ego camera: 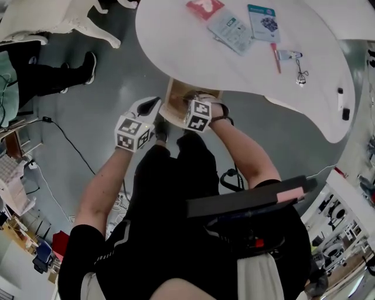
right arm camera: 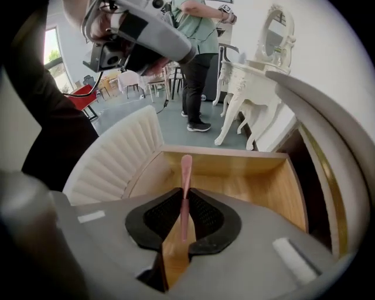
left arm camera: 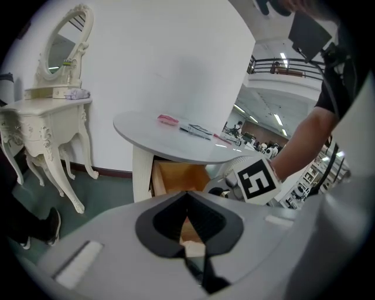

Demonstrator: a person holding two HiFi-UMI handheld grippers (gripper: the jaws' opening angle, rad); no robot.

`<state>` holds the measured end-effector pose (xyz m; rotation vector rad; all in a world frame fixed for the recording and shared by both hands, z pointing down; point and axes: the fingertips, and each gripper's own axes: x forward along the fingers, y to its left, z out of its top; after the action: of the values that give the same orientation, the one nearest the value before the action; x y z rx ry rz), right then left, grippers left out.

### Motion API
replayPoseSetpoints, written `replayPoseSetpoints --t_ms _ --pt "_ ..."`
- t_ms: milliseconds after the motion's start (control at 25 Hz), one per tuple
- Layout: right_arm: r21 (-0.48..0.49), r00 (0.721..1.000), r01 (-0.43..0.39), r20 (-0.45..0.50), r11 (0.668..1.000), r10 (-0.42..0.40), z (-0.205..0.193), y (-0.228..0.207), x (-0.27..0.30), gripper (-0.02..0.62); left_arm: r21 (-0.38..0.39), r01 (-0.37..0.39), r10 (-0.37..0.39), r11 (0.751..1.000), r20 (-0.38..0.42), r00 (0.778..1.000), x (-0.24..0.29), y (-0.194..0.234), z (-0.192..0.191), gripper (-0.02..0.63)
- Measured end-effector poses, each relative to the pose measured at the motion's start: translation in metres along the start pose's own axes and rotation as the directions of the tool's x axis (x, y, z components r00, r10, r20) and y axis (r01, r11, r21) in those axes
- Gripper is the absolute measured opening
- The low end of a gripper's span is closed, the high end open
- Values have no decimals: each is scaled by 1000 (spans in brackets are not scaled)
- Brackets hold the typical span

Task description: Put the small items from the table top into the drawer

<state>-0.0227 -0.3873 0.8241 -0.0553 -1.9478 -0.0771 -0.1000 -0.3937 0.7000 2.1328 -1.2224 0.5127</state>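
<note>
My right gripper [right arm camera: 186,193] is shut on a thin pink stick [right arm camera: 186,170], which points out ahead over the wooden floor of the open drawer [right arm camera: 258,193]. In the head view this gripper [ego camera: 193,102] hangs over the drawer [ego camera: 176,99] under the white table [ego camera: 176,35]. My left gripper [ego camera: 150,106] is beside the drawer's left side, and its jaws [left arm camera: 187,196] meet with nothing between them. On the table top lie a red packet [ego camera: 205,7], two printed cards [ego camera: 231,29], another pink stick [ego camera: 274,57] and a metal eyelash curler [ego camera: 302,73].
The drawer's white fluted front [right arm camera: 117,152] faces me. A cream dressing table with a mirror [left arm camera: 53,105] stands to the left. A person [right arm camera: 199,47] stands beyond the drawer. A cable [ego camera: 70,143] runs over the grey floor. Two small black items [ego camera: 345,111] lie near the table's right edge.
</note>
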Motion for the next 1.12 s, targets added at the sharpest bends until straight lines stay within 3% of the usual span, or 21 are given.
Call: replayPoseSetpoints --t_ms 680,1120 --pt "-70 993 -18 -119 997 10 -33 -13 55 51 -46 -45 45 998 -6 999 8 1 -11 0" --pt "-12 986 -41 -165 999 39 -39 -16 74 51 -68 -87 84 994 -50 995 24 4 -19 0"
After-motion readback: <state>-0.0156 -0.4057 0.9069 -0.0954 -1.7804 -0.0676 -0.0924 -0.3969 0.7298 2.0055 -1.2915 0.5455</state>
